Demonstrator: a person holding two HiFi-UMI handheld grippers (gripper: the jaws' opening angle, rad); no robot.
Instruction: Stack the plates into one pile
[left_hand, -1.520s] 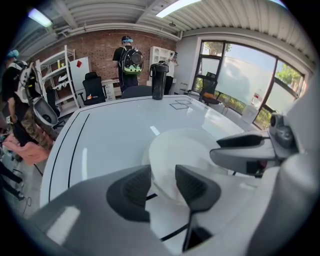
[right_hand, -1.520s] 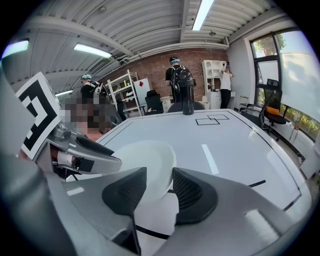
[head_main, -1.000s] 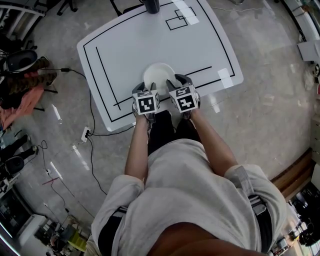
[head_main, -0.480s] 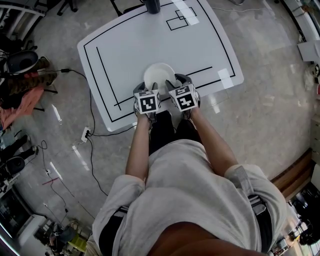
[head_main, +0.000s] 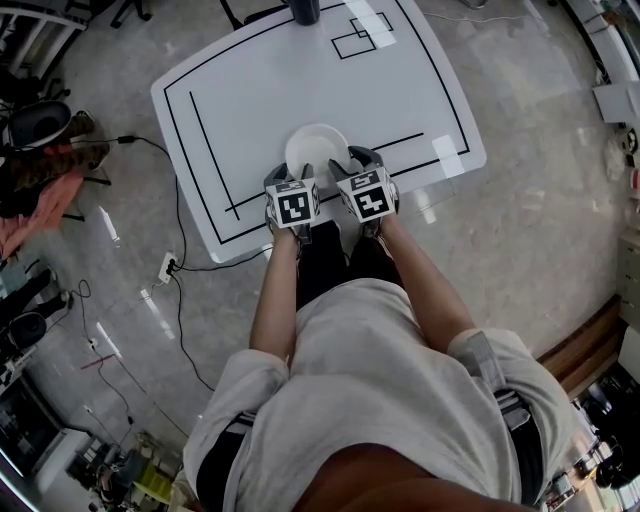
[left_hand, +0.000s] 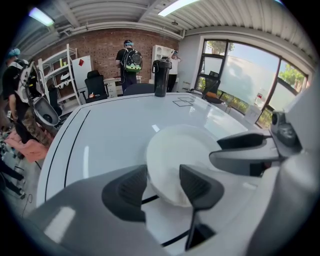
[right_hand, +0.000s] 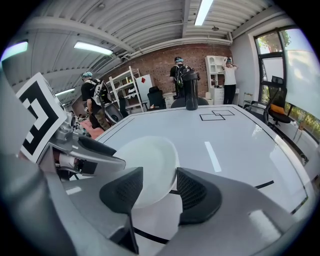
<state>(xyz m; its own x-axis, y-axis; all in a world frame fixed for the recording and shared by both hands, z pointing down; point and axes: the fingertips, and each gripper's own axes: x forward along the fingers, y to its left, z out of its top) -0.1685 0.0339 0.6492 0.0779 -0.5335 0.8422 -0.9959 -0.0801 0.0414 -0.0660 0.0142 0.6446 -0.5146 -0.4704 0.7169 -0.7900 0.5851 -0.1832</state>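
Observation:
A white plate pile (head_main: 318, 148) rests near the front edge of the white table (head_main: 250, 90); I cannot tell how many plates are in it. My left gripper (head_main: 305, 176) stands at its near-left rim, open. In the left gripper view the plate pile's (left_hand: 182, 152) near rim lies between the spread pads of the left gripper (left_hand: 162, 184), which do not press on it. My right gripper (head_main: 347, 163) is at the near-right rim with its jaws opening. In the right gripper view the rim of the plate pile (right_hand: 147, 160) shows in the gap of the right gripper (right_hand: 157, 189), untouched.
A black flask (head_main: 303, 9) stands at the table's far edge beside a taped rectangle (head_main: 355, 40). Black lines frame the tabletop. A cable and power strip (head_main: 168, 268) lie on the floor at the left. People (right_hand: 180, 72) stand by shelves behind the table.
Both hands stay where they were at the plate's near rim. The plate has not moved. Both pairs of jaws look slightly wider apart.

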